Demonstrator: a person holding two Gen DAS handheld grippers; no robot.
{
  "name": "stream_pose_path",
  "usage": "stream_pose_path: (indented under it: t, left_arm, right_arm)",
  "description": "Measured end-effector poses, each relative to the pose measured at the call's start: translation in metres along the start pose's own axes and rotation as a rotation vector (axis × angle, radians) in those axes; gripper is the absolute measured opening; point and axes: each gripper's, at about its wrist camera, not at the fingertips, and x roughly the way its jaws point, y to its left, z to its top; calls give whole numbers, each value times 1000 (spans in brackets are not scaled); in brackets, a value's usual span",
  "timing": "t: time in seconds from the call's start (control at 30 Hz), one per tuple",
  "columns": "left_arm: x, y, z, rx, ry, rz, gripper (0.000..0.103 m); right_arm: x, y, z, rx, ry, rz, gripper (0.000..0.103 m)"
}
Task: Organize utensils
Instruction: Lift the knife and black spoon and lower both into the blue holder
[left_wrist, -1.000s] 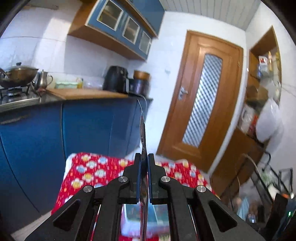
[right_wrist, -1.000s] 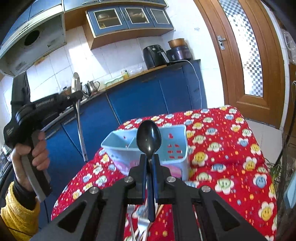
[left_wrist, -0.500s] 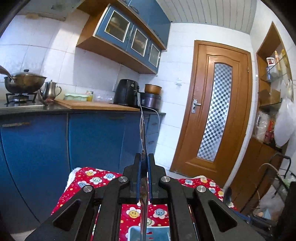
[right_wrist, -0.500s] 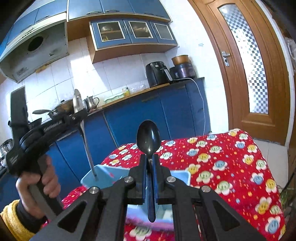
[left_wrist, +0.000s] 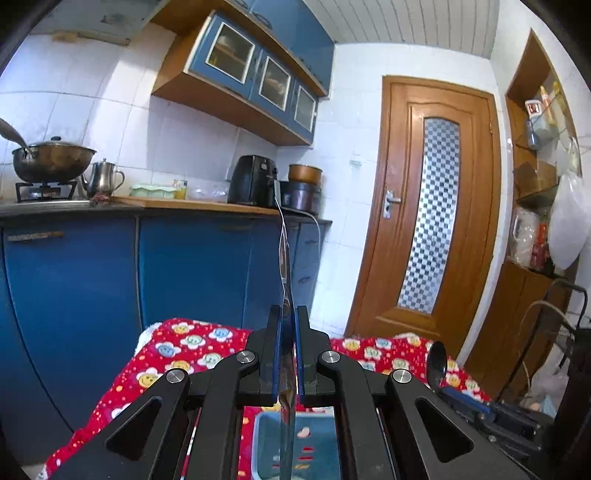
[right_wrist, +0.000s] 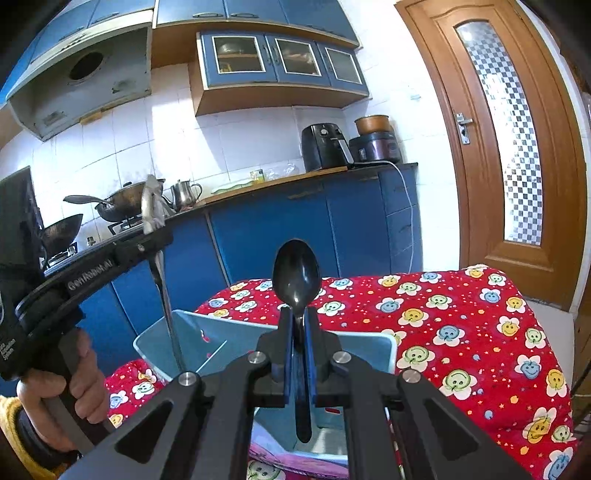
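Hovering above the blue caddy (right_wrist: 384, 347), seemingly empty, each tool clamps a utensil.

We are in a home kitchen. On the far left a lidded pot (left_wrist: 53, 162) sits on a gas stove (left_wrist: 44, 190), with a steel kettle (left_wrist: 103, 179) beside it. Blue base cabinets (left_wrist: 184, 266) run under a wooden counter that carries an air fryer (left_wrist: 253, 181). Glass-fronted wall cupboards (left_wrist: 258, 74) hang on white tiles, and a wooden door (left_wrist: 436, 206) stands to the right.
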Motion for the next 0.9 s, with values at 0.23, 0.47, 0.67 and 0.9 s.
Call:
stream_pose_path:
  t: [0.23,0.47,0.67,0.9]
  left_arm:
    - [-3,3,-13,11,55,-21,6]
    - [-10,2,-14,39,69,-37,6]
    - [-20,-1,-7,61,95,-44,30]
    - [-39,-7,4,95,112,-60,44]
  right_arm:
    - [1,2,-4,-8,36,-17,8]
    - [-4,-2,-5,16,62,-27,8]
    - [-11,-3,-5,43,90,-28,21]
    - [-26,0,-1,85,61,-21,35]
